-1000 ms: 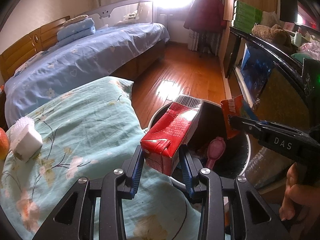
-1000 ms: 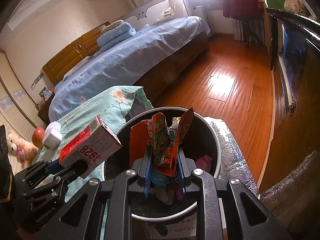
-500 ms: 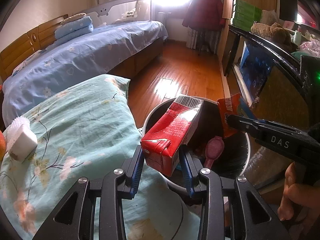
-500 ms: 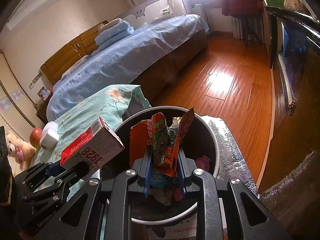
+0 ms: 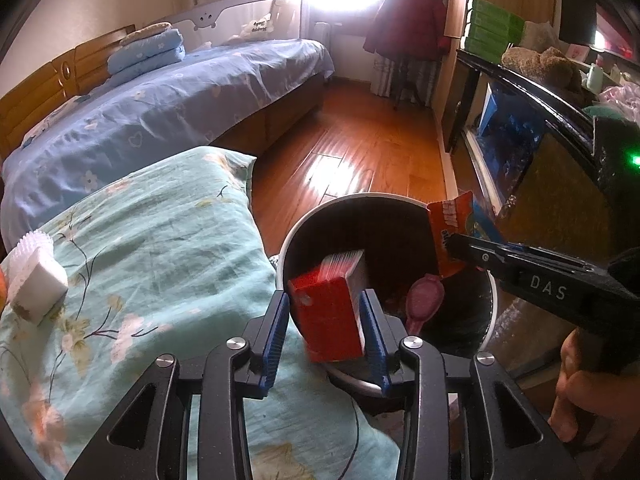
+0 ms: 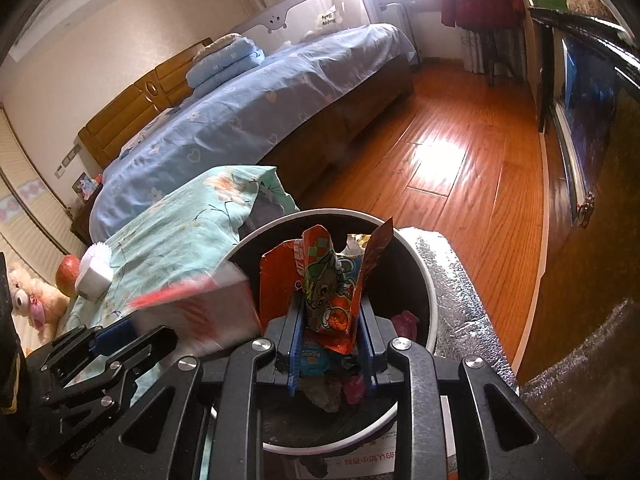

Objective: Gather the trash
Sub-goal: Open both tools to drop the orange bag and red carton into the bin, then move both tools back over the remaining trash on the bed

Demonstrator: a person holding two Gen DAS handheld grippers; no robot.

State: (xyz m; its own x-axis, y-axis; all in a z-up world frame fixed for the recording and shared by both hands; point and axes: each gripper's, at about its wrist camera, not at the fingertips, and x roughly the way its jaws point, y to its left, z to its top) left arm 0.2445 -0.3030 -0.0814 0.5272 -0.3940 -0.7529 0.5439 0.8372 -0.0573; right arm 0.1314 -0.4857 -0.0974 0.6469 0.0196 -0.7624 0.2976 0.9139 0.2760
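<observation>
A red milk carton [image 5: 330,306] hangs tilted and blurred between the fingers of my left gripper [image 5: 325,322], over the near rim of the black trash bin [image 5: 320,208]; the jaws stand wider than the carton. It shows blurred in the right wrist view [image 6: 196,308]. My right gripper [image 6: 330,340] is shut on an orange snack wrapper [image 6: 324,280] over the bin [image 6: 424,276]. That gripper and wrapper [image 5: 450,236] show at the bin's right rim in the left wrist view. A pink object [image 5: 424,300] lies inside the bin.
A teal floral quilt [image 5: 140,248] lies left of the bin with a white brush [image 5: 34,276] on it. A red apple [image 6: 66,274] and a plush toy [image 6: 30,304] lie further left. A blue bed [image 5: 160,92], wooden floor [image 5: 360,140] and dark cabinet [image 5: 560,168] surround.
My left gripper's jaws have opened and the red carton has tipped and dropped lower toward the bin. My right gripper still holds the wrapper in the same place.
</observation>
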